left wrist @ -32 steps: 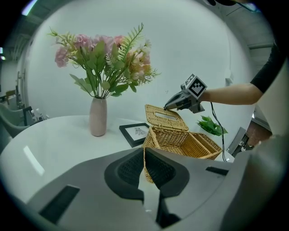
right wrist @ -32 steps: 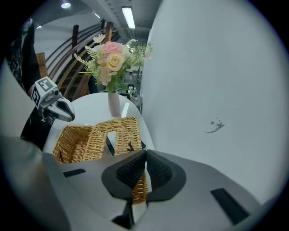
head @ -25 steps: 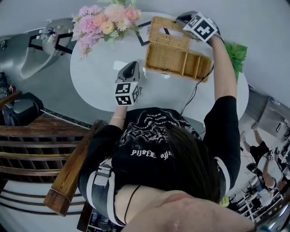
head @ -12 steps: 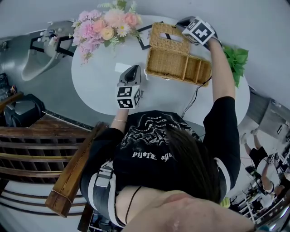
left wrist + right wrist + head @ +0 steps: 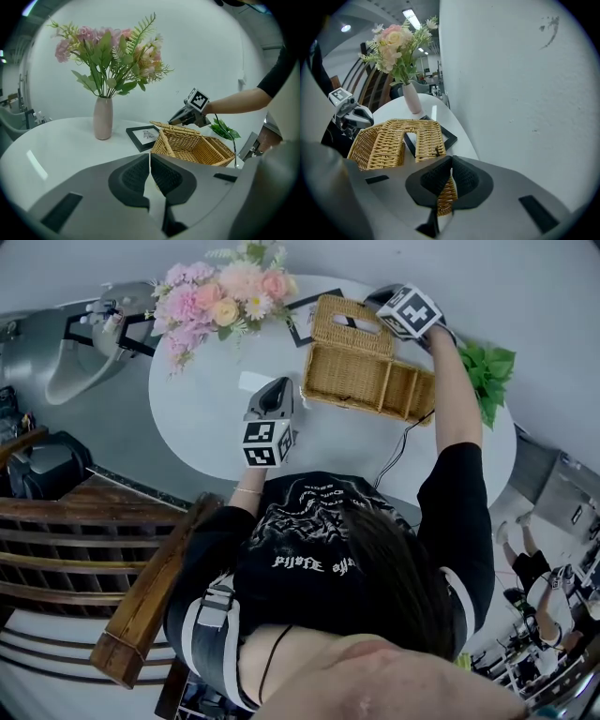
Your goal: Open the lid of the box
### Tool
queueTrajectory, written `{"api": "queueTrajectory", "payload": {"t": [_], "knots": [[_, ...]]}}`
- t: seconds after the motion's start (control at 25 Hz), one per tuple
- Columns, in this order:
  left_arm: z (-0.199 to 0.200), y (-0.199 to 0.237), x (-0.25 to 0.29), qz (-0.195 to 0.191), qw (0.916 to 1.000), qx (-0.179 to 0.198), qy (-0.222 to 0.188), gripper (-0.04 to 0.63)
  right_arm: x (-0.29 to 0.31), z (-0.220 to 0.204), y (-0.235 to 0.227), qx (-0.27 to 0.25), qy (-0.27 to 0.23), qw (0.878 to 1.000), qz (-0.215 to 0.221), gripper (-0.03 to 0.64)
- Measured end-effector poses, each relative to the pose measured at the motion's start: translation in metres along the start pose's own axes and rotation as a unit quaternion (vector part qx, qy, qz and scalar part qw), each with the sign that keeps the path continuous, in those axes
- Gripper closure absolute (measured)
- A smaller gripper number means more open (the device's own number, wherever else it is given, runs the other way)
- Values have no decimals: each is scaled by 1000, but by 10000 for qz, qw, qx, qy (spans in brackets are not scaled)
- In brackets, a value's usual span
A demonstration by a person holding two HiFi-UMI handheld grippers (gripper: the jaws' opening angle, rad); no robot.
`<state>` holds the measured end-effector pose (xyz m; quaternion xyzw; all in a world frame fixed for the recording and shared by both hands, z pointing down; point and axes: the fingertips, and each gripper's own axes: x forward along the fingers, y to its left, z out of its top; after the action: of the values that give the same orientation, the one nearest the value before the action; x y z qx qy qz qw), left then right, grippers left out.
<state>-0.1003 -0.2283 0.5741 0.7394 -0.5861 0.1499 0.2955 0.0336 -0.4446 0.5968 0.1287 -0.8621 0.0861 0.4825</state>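
The wicker box (image 5: pixel 375 388) is sitting on the far half of the white round table (image 5: pixel 206 427), with its inner dividers showing. Its lid (image 5: pixel 349 322) is standing raised along the box's far edge and tilting back toward the wall. The right gripper (image 5: pixel 450 177) is reaching over the box from the person's right on an outstretched arm. Its jaws are pinching the woven rim of the lid, and a strip of wicker is showing between the dark pads (image 5: pixel 465 178). The slot cut in the lid is facing that gripper's camera, with the black picture frame (image 5: pixel 302 320) lying flat on the table behind it.

The left gripper (image 5: pixel 150 174) is being held nearer the person, to the left of the box and well apart from it, pointing toward the box. Its jaws are pressing against each other with nothing between them. It appears to be hovering just above the table rather than resting on it, though the head view is not making this certain.

A bunch of pink and peach flowers (image 5: pixel 220 292) is standing in a pale pink vase (image 5: pixel 103 118) at the far left of the table, near the frame. A leafy green plant (image 5: pixel 489 367) is sitting at the right edge past the box. A dark cable (image 5: pixel 405 432) is trailing across the table near the box's right end.
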Motion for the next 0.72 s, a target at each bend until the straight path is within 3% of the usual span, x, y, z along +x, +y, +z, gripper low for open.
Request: {"api": "queueTrajectory", "payload": {"t": [0.16,0.36,0.56,0.72], "knots": [[1,-2,0,-15,10000,16,-14,567,3,-2,-1,76,-93,9999,-51,575],[2,-2,-2,-2,10000,24,-38,568,-7,-5,-10,385,-290,9986,-225,500],[2,-6,-5,-50,9999,39,-81,568,-34,4,-21,863,-1008,9898,-510,499],[4,-10,-9,-94,9998,68,-139,568,-62,16,-17,831,-1484,9826,-746,499]]}}
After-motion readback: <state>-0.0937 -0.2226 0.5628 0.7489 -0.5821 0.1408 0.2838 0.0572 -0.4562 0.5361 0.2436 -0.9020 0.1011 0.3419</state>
